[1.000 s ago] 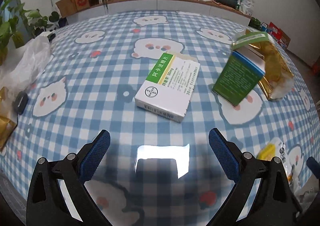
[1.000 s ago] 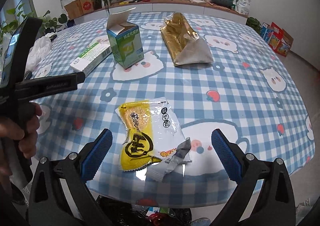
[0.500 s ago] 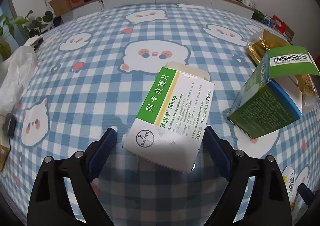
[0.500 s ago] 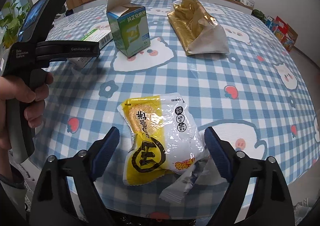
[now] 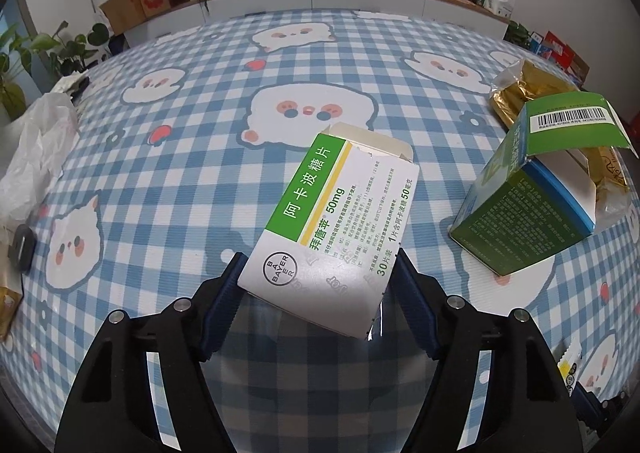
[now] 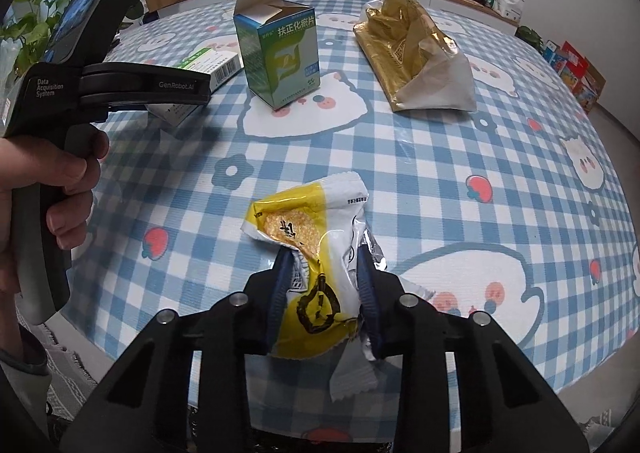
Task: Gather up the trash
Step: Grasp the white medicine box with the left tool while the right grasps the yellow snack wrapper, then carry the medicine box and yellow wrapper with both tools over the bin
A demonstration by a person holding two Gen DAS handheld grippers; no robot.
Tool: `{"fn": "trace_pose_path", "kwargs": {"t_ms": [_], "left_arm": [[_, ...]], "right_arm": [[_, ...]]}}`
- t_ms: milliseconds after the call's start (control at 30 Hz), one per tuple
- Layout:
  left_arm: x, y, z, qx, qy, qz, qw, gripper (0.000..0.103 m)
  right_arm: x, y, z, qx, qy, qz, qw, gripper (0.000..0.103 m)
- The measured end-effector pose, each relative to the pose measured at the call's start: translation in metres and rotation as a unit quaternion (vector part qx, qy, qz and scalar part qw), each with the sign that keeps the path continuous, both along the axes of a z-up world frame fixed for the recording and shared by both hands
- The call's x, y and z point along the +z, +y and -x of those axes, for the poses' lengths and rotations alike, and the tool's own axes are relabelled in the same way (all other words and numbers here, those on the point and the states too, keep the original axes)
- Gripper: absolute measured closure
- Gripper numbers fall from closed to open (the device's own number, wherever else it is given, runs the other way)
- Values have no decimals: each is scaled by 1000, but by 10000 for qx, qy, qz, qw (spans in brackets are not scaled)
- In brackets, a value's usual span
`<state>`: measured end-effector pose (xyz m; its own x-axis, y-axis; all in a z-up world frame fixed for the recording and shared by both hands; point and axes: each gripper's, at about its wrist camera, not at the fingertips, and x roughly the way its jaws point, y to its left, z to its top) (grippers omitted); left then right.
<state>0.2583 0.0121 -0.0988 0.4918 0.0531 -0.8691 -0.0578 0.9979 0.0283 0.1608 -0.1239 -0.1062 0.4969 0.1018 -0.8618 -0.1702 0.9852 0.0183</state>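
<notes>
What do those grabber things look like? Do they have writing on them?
Each one is black plastic with two fingers that have ridged dark blue pads and silver screws at the joints, as on the right gripper and the left gripper. Seen from the side, the left one has a pistol-style handle and white lettering: "GenRobot.AI" and "Data Acquisition System". A grey sleeve cuff shows at the wrist.

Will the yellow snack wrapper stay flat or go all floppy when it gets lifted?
Probably floppy: the yellow snack wrapper already crumples as the right gripper closes on it. It looks thin and torn open, so likely very light. Its glossy film may slip.
</notes>
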Motion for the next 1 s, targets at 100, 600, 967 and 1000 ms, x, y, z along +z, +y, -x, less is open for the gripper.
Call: {"fn": "trace_pose_path", "kwargs": {"t_ms": [100,600,967,1000], "left_arm": [[1,1,0,22,-14,54,10000,33],[21,2,16,88,-183,51,9998,33],[45,-1,52,94,-313,35,9995,33],[47,-2,56,93,-325,44,9994,33]], "right_arm": [[1,0,0,10,-11,-6,10000,74],[14,-1,2,-47,-167,-157,9997,77],[38,1,14,-8,-382,-280,9989,78],[39,1,16,-4,-395,-284,9988,78]]}}
